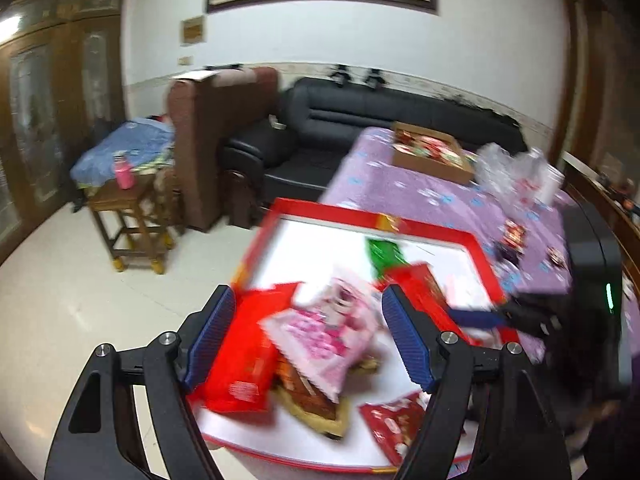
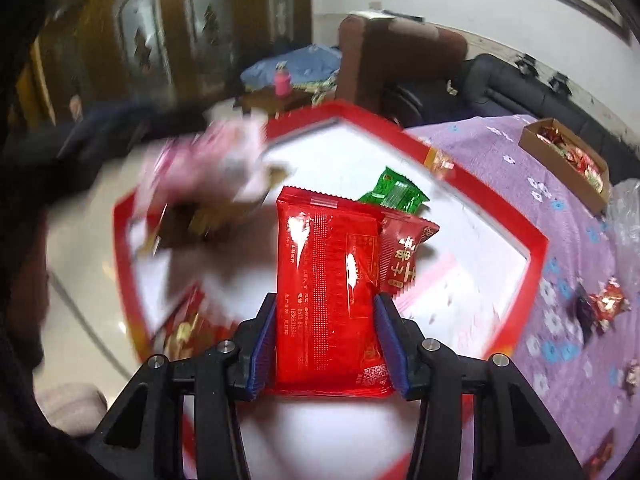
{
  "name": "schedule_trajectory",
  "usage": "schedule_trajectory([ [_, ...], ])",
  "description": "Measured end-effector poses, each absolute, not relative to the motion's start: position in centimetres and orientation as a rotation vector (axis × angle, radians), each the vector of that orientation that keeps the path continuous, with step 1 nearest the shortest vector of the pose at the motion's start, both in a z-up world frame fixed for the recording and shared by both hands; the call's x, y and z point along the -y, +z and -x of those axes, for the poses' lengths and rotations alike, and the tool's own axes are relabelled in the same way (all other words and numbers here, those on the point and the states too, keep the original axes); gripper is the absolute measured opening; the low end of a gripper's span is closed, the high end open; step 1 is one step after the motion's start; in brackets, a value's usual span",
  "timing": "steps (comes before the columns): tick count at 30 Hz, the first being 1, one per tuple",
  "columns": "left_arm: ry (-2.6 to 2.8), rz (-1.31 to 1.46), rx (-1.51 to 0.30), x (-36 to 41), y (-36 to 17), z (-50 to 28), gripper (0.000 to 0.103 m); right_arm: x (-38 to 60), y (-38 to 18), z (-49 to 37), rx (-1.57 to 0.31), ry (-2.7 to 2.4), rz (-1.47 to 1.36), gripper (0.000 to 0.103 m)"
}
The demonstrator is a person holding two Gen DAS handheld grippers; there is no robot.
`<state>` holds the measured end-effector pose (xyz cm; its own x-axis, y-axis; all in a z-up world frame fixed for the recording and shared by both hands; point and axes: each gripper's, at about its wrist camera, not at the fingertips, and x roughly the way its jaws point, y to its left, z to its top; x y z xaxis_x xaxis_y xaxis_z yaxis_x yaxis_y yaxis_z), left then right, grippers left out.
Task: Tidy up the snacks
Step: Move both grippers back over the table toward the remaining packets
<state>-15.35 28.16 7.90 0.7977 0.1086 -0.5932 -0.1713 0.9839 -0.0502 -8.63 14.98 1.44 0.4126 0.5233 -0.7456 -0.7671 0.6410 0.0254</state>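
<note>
Two grippers worked over the red-rimmed tray [image 1: 404,226] at the purple table's [image 1: 420,196] near corner. The left gripper [image 1: 308,336] hung with jaws spread wide above a pink packet [image 1: 324,332] near the tray's near-left edge. The right gripper [image 2: 326,344] was clamped on a red snack packet [image 2: 328,280], held above the tray's middle, a green packet [image 2: 394,194] just beyond.

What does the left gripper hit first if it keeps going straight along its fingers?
Probably the pink snack bag between the open fingers of the left gripper, lying on the pile in the red tray. Motion blur leaves depth uncertain.
</note>
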Motion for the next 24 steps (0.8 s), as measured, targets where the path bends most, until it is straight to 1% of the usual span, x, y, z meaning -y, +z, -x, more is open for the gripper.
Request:
schedule_trajectory([
  [3, 0.173, 0.116, -0.624, -28.8, 7.8, 15.6, 0.076, -13.7, 2.3, 6.8, -0.867, 0.874, 0.242, 0.049],
  [5, 0.207, 0.139, -0.609, -29.8, 8.1, 16.0, 0.076, -11.7, 3.6, 6.8, -0.841, 0.905, 0.191, 0.05],
  [6, 0.231, 0.149, -0.603, -30.5, 8.1, 16.1, 0.079, -10.2, 4.4, 7.1, -0.795, 0.898, 0.182, 0.058],
  [7, 0.242, 0.154, -0.604, -30.9, 8.1, 16.2, 0.082, -9.1, 5.0, 7.3, -0.763, 0.874, 0.184, 0.063],
  [8, 0.25, 0.165, -0.613, -31.3, 7.8, 16.2, 0.084, -7.5, 5.6, 7.7, -0.729, 0.836, 0.184, 0.071],
  [9, 0.244, 0.177, -0.623, -31.6, 7.5, 16.1, 0.084, -6.0, 6.1, 7.8, -0.704, 0.799, 0.179, 0.073],
  [12, 0.192, 0.231, -0.653, -31.5, 6.4, 15.3, 0.086, -1.8, 6.8, 7.7, -0.679, 0.697, 0.136, 0.073],
  [15, 0.141, 0.228, -0.674, -30.0, 5.6, 13.4, 0.086, 2.3, 7.2, 7.7, -0.662, 0.619, 0.069, 0.073],
  [19, 0.165, 0.092, -0.755, -26.8, 4.3, 9.0, 0.086, 7.0, 7.3, 7.9, -0.655, 0.517, -0.016, 0.073],
  [22, 0.123, 0.086, -0.75, -25.8, 5.2, 8.5, 0.086, 9.8, 7.0, 7.8, -0.665, 0.463, -0.087, 0.073],
  [24, 0.049, 0.126, -0.701, -25.3, 6.8, 9.7, 0.086, 11.5, 7.0, 8.0, -0.676, 0.435, -0.128, 0.073],
])
